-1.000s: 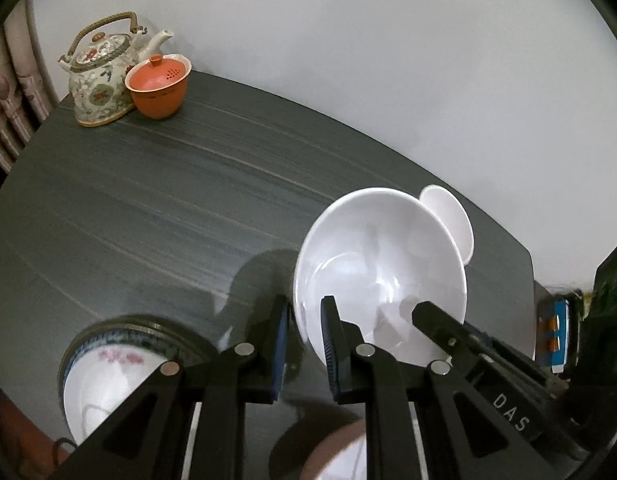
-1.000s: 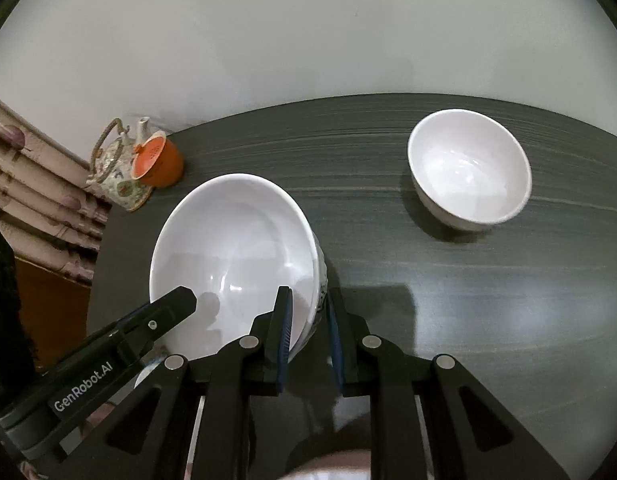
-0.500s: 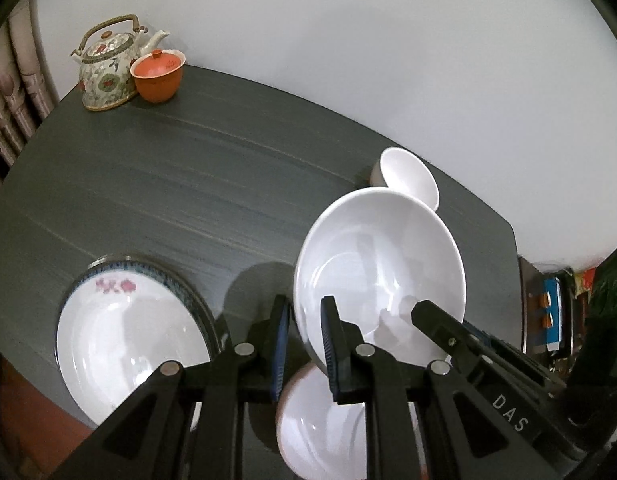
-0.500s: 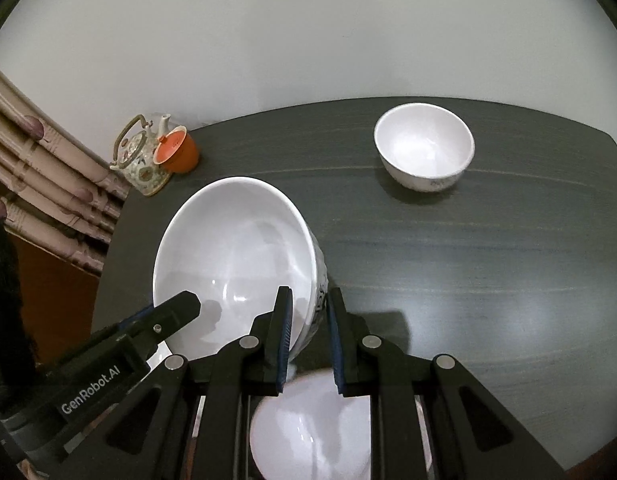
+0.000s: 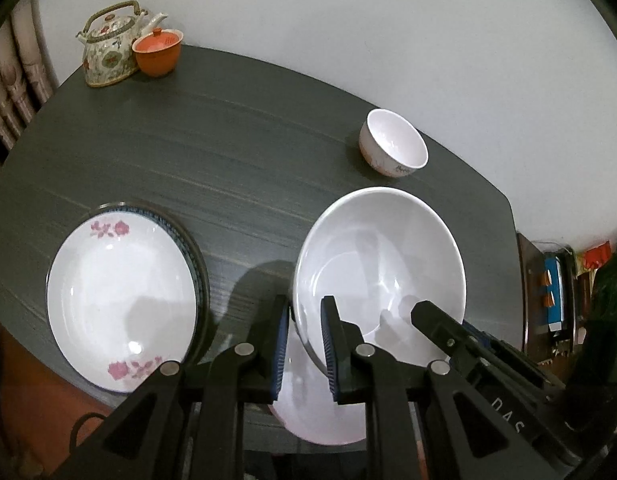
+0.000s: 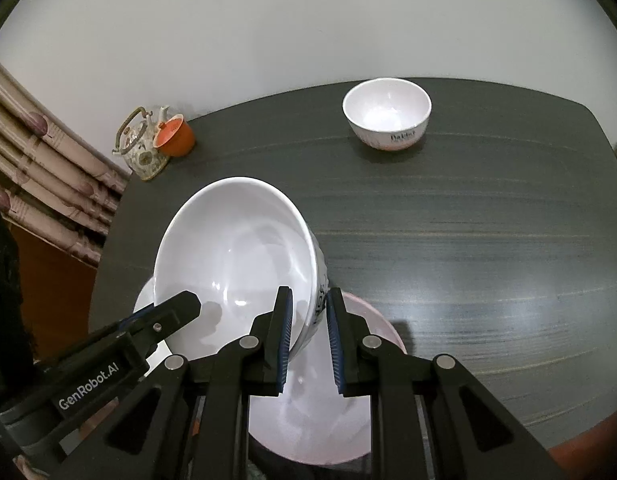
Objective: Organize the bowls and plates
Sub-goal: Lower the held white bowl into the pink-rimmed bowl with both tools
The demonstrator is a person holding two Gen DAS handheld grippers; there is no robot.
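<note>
Both grippers hold one large white bowl (image 5: 380,260) by opposite sides of its rim, lifted above the dark table. My left gripper (image 5: 306,344) is shut on its left rim. My right gripper (image 6: 310,336) is shut on its right rim; the bowl also shows in the right wrist view (image 6: 236,256). Under the bowl lies a white plate with a pinkish rim (image 6: 348,412), near the table's front edge. A flower-patterned plate (image 5: 120,300) lies at the left on a blue-rimmed plate. A small white bowl (image 6: 387,114) stands at the far side.
A patterned teapot (image 5: 110,46) and an orange lidded cup (image 5: 158,54) stand at the far left corner of the dark table (image 5: 228,152). A curtain (image 6: 40,184) hangs beyond the table's left edge. A cluttered shelf (image 5: 556,292) stands to the right.
Both grippers have lifted the large bowl up and back toward the table's front. The plates beneath and the small bowl beyond it have come into view.
</note>
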